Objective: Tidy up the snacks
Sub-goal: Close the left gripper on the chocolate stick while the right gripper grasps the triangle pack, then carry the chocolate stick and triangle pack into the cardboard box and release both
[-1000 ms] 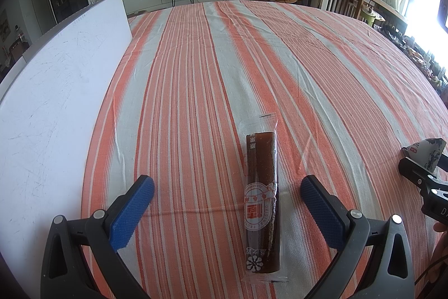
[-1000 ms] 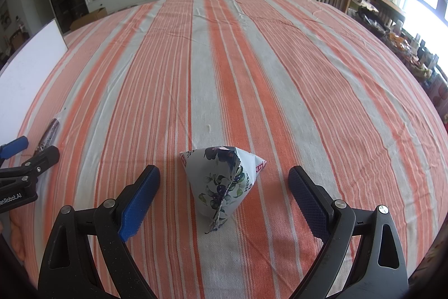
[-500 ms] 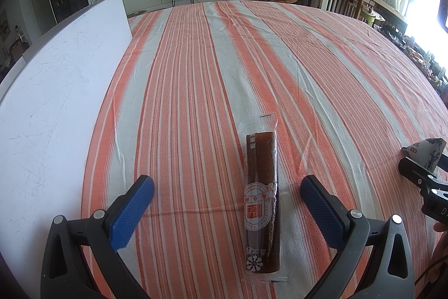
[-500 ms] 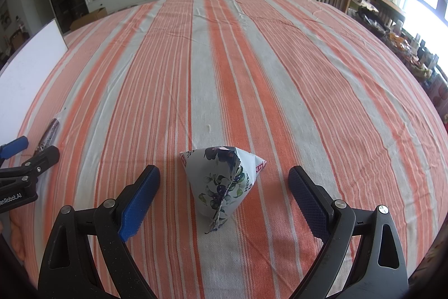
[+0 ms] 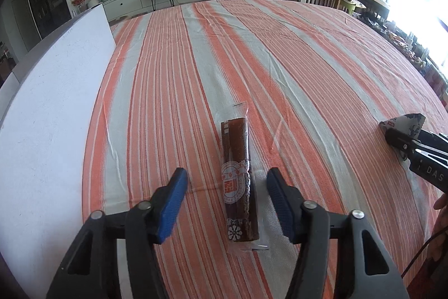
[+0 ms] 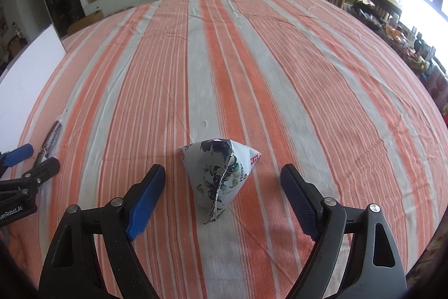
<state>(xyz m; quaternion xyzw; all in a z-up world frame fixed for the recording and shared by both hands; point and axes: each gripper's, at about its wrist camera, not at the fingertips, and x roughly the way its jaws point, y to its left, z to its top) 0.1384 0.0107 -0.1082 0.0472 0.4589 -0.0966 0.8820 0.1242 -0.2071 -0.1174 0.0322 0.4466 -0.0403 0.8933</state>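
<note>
1. the step now is the grab. two snacks lie on the striped surface [image 5: 280, 60], and each hand-held gripper is set over one of them.
2. the left hand-held gripper [image 5: 226, 187] has the brown bar [image 5: 238, 181] between its blue pads. its jaws have just been closing, but there are small gaps on both sides, so the pads do not press the bar yet. it holds nothing.
3. the bar lies flat in a clear wrap, pointing away from the camera.
4. the right hand-held gripper [image 6: 222, 182] has the pouch [image 6: 221, 173] between its pads. its jaws have just been closing too, but they stand wide and the pouch sits free in the middle. it holds nothing.
5. the pouch is shaped like a little tent with flowers on it.
6. next, i think, both pairs of jaws need to shut until the pads press each snack, gently, as the pouch looks soft. then lift.
7. a white board [image 5: 50, 116] lies along the left side. where the snacks should go, i cannot tell.
</note>
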